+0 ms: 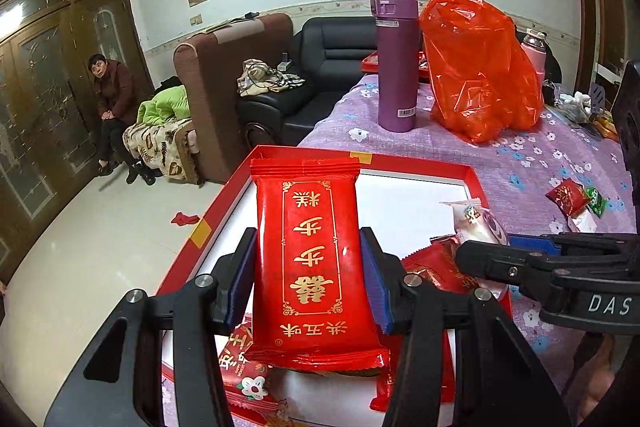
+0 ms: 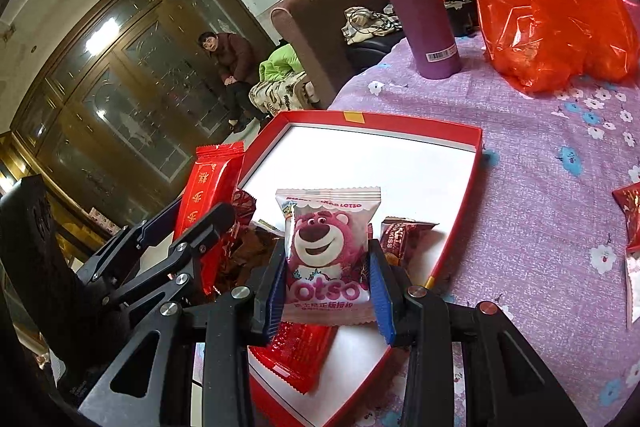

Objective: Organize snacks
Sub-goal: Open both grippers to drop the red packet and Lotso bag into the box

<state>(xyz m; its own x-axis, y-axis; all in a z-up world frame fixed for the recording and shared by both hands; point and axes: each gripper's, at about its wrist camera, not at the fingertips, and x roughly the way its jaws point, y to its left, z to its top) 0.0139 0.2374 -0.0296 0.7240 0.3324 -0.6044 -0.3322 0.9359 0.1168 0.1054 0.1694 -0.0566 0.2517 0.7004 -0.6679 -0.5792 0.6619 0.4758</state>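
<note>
Spread under everything: a purple floral tablecloth point(image 2: 540, 227), covering the table ahead of and to the right of both tongs. Well beyond the fingertips, toward the far edge: a bulging orange-red plastic bag point(image 1: 480, 67) and, just left of it, an upright purple thermos point(image 1: 394, 59), both apparently parked clear of the working area. Directly beneath and ahead of both tongs: a shallow red gift box point(image 2: 460, 135) with a white floor, serving by the look of it as the collecting tray, its far half bare and several wrapped snacks gathered at the near end. Pinched across its width by the left gripper point(image 1: 308, 259): a long red cake packet with gold characters point(image 1: 310, 251), tilted up above the box's near left part, blue pads pressing on both long edges, probably gripped at the middle to keep it from sagging. Pinched likewise by the right gripper point(image 2: 328, 291): a pink Lotso bear packet point(image 2: 326, 247), upright over the near middle of the box, lower half between the pads. Under and beside the tongs, inside the box: red and brown wrapped sweets point(image 2: 400, 239). Out on the cloth to the right, well apart from the box: a few loose snack packets point(image 1: 570, 199), seemingly not yet collected.
</note>
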